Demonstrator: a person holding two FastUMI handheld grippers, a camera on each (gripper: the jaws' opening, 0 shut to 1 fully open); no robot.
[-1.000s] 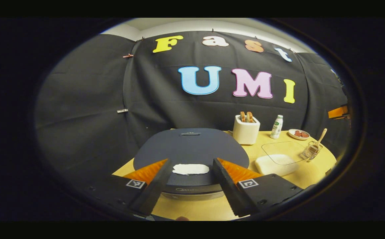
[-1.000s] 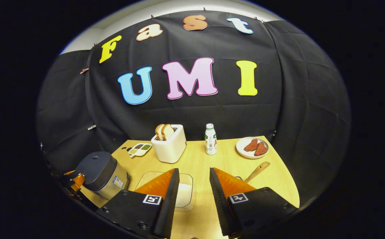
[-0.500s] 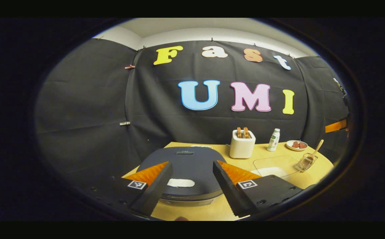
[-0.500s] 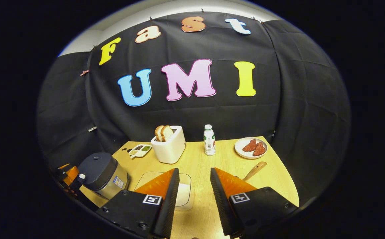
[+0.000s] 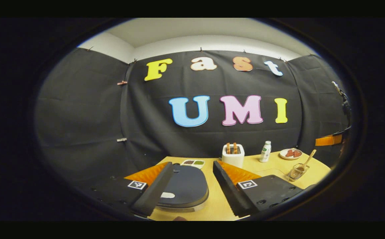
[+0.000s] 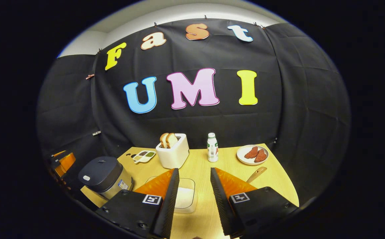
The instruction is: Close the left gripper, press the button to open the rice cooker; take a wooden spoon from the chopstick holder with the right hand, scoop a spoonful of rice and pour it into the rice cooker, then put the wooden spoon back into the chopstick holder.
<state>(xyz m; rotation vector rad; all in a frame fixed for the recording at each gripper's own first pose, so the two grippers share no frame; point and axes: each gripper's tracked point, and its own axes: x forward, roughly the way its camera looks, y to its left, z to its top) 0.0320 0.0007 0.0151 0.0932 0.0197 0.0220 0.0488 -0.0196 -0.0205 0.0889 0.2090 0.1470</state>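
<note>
**Both tools wide, holding nothing; rice cooker lid down**

Landmark: the dark-lidded round rice cooker with silver body [image 5: 186,187] [image 6: 104,176], at the near left corner of the pale wooden tabletop [image 5: 219,205] [image 6: 212,166].

Left tool [image 5: 191,186]: fingers spread wide, nothing between them, above and in front of the cooker. Its left finger [image 5: 152,196] covers the lid's left edge. The white oval button [image 5: 167,195] on the lid front is partly cut by that finger. In the right gripper view this tool [image 6: 63,162] sits left of the cooker, mostly lost in the dark rim; can't make out its opening there.

Right tool [image 6: 194,199]: wide, gripping nothing, right of the cooker. The clear rice container [image 6: 184,196] is largely hidden behind its left finger.

Wooden spoon [image 5: 307,161] [image 6: 256,174]: far right of the cooker, standing in a wire chopstick holder [image 5: 297,171]. In the right gripper view just the handle end clears the right finger; bowl and holder are hidden.

Behind the cooker: a white toaster with bread slices [image 6: 172,154].
</note>
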